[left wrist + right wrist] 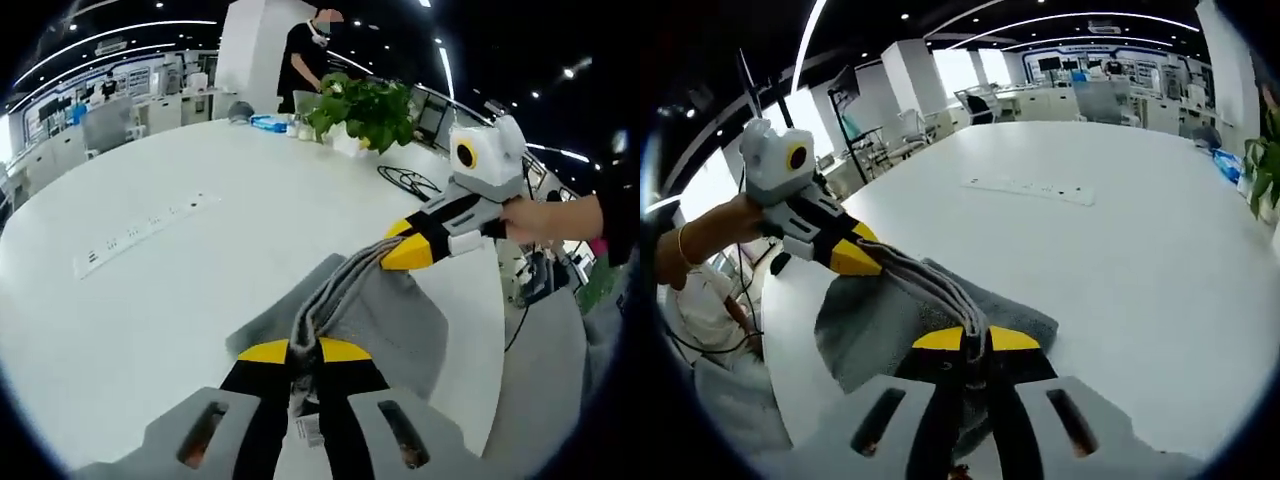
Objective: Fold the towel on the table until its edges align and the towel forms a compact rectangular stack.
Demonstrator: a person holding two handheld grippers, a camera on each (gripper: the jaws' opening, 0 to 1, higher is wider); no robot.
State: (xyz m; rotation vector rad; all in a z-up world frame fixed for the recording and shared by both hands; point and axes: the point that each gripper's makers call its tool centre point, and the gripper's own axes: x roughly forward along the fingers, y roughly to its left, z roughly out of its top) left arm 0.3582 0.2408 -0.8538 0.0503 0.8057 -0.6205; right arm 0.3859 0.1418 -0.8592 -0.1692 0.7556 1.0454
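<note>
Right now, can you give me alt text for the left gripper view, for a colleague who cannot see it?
The left tool is shut on a bunched edge of a grey towel, which the right tool also grips further along, over a white table. A leafy plant stands at the table's far side, with a person behind it.

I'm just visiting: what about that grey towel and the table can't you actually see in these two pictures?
- Left gripper view: the towel's gripped edge is hidden between the left gripper's shut jaws.
- Right gripper view: the towel's near part is hidden behind the right gripper.
- Both views: its underside lies hidden against the table.
- Left gripper view: items beside the plant are too small.
</note>
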